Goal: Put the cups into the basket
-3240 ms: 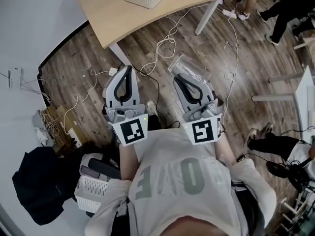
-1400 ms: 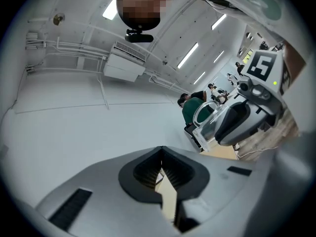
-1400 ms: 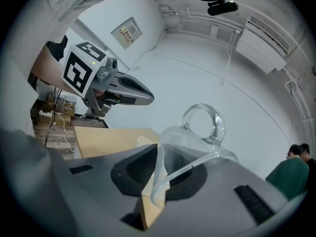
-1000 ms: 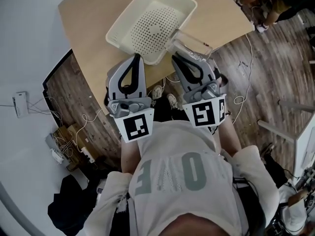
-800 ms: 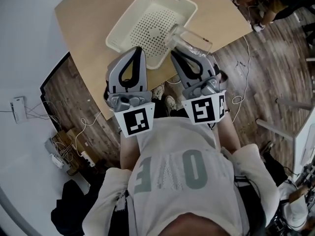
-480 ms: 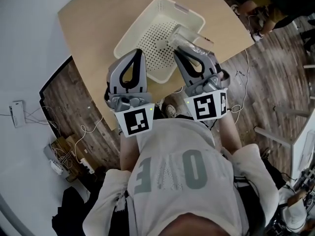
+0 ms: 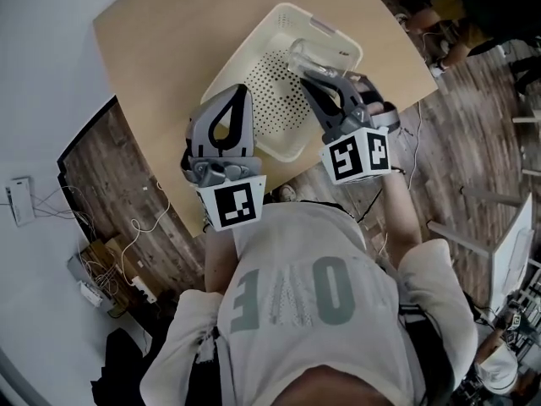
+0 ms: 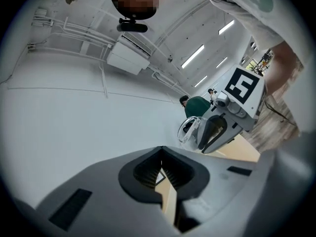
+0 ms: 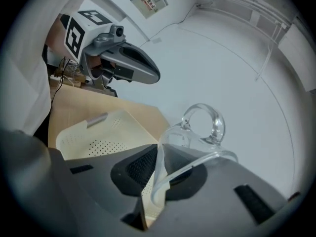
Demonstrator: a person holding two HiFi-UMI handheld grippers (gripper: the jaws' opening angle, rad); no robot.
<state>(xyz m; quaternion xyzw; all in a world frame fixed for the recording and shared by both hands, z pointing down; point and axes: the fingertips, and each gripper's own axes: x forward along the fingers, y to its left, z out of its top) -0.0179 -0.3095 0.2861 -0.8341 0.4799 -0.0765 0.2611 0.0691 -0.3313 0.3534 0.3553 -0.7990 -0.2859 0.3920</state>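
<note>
Cup [image 7: 311, 54], one, pinched in right tool [image 7: 308, 78], basket [image 7: 266, 87], one.

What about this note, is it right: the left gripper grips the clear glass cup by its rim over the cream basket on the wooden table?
Not quite: it is the right gripper that grips the clear glass cup by its rim over the cream basket on the wooden table. The right gripper view shows this. The left gripper is shut on nothing.

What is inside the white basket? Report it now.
Only bare perforated floor shows inside the basket. The glass cup, shut in the right hand-held gripper, hangs over it and hides the floor beneath.
</note>
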